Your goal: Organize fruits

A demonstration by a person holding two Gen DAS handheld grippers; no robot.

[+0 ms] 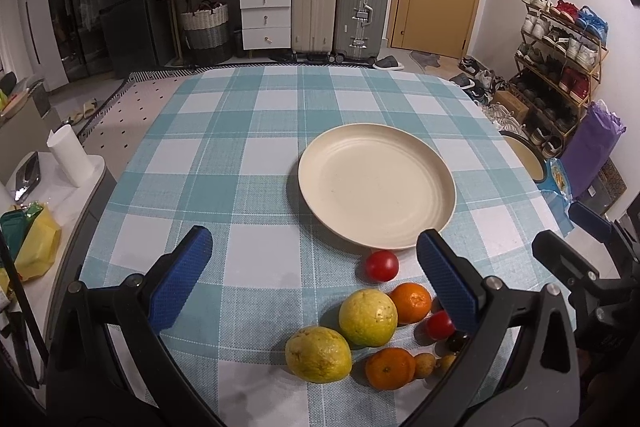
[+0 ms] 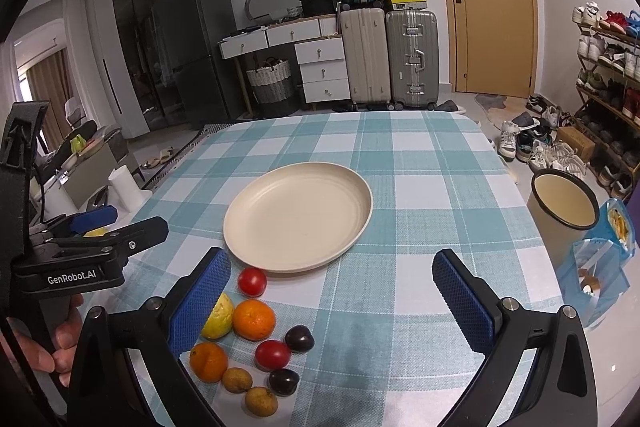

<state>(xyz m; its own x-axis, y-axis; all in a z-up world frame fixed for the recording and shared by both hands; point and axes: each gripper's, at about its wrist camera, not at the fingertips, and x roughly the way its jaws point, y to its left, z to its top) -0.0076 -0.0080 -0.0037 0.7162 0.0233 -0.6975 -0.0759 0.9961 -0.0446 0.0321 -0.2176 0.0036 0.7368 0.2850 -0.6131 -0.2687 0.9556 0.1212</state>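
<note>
A cream plate (image 1: 376, 187) (image 2: 298, 215) sits empty on the checked tablecloth. In front of it lies a cluster of fruit: two yellow-green guavas (image 1: 368, 317) (image 1: 319, 353), two oranges (image 1: 411, 302) (image 1: 390, 367), two red tomatoes (image 1: 381, 265) (image 2: 273, 354), two dark plums (image 2: 299, 338) (image 2: 283, 381) and small brown longans (image 2: 261, 401). My left gripper (image 1: 312, 283) is open and empty, hovering above the fruit's left side. My right gripper (image 2: 330, 307) is open and empty, above the fruit's right side. The left gripper also shows in the right wrist view (image 2: 116, 227).
A cream bucket (image 2: 562, 207) and a blue snack bag (image 2: 600, 267) stand at the table's right edge. A paper roll (image 1: 70, 157) and yellow bag (image 1: 38, 247) sit on a side surface at left. Suitcases, drawers and a shoe rack stand beyond.
</note>
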